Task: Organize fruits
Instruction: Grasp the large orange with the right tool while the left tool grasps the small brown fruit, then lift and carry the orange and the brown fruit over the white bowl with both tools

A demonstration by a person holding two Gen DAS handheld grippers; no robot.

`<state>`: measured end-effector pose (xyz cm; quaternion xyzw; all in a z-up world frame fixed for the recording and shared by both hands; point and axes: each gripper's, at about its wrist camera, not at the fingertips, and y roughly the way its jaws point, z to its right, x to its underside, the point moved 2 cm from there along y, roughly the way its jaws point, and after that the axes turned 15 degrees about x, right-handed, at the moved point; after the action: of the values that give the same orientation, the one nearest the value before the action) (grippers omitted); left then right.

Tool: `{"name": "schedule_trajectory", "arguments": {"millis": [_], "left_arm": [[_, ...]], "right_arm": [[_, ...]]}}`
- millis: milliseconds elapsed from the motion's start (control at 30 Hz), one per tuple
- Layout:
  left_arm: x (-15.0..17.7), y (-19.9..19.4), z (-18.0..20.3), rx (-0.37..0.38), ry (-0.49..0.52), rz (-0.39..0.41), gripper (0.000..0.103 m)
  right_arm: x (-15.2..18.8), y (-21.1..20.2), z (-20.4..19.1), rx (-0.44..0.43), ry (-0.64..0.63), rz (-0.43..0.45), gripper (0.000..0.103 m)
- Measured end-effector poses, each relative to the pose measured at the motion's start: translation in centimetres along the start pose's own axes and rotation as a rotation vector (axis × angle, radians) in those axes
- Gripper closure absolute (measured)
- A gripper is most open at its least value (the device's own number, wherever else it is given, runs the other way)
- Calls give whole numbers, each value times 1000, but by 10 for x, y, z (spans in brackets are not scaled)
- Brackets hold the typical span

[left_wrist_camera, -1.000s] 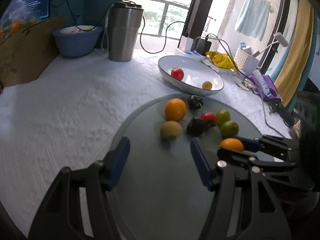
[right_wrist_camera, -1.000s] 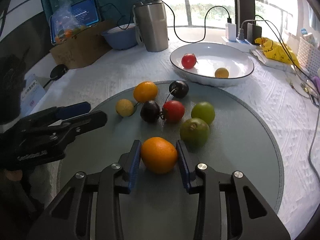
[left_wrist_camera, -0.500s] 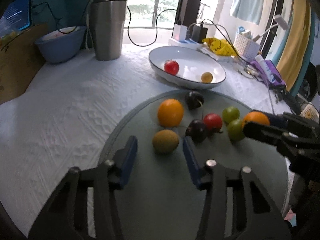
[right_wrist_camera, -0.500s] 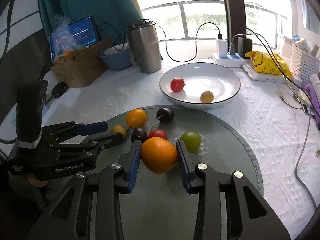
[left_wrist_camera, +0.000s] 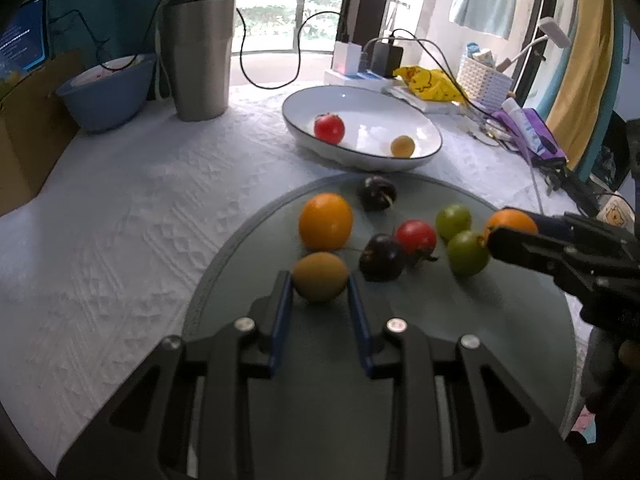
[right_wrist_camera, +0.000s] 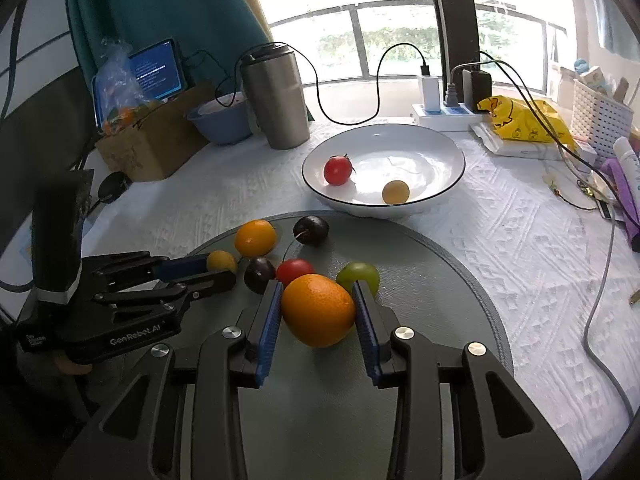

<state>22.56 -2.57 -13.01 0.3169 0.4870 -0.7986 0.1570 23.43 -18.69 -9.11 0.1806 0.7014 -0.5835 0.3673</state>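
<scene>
The right gripper is clamped on a large orange, both blue pads pressed to its sides, and holds it clear of the grey round mat. Just past its fingertips lie a red tomato and a green fruit; a dark plum sits slightly to the left of these.

To the right gripper's left, the left gripper has just been closing its jaws, and they now sit against the flanks of a small yellow-brown fruit that rests on the mat (the pads appear to touch it on both sides). Directly beyond that fruit is a second orange, and to the right of the left gripper's tips are the dark plum, the red tomato and two green fruits. Another dark plum lies farther on, near the mat's far edge.

Beyond the mat stands a white bowl with a red tomato and a small yellow fruit in it. Farther still, left of the bowl, are a steel tumbler and a blue bowl.
</scene>
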Motion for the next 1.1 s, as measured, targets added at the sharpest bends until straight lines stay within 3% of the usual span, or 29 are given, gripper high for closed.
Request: {"name": "schedule_trajectory", "arguments": {"millis": [1100], "left_arm": [[-14,-85,48,36,38,187,74]], "right_arm": [[-8,-62,-13,24,-35,111,65]]}}
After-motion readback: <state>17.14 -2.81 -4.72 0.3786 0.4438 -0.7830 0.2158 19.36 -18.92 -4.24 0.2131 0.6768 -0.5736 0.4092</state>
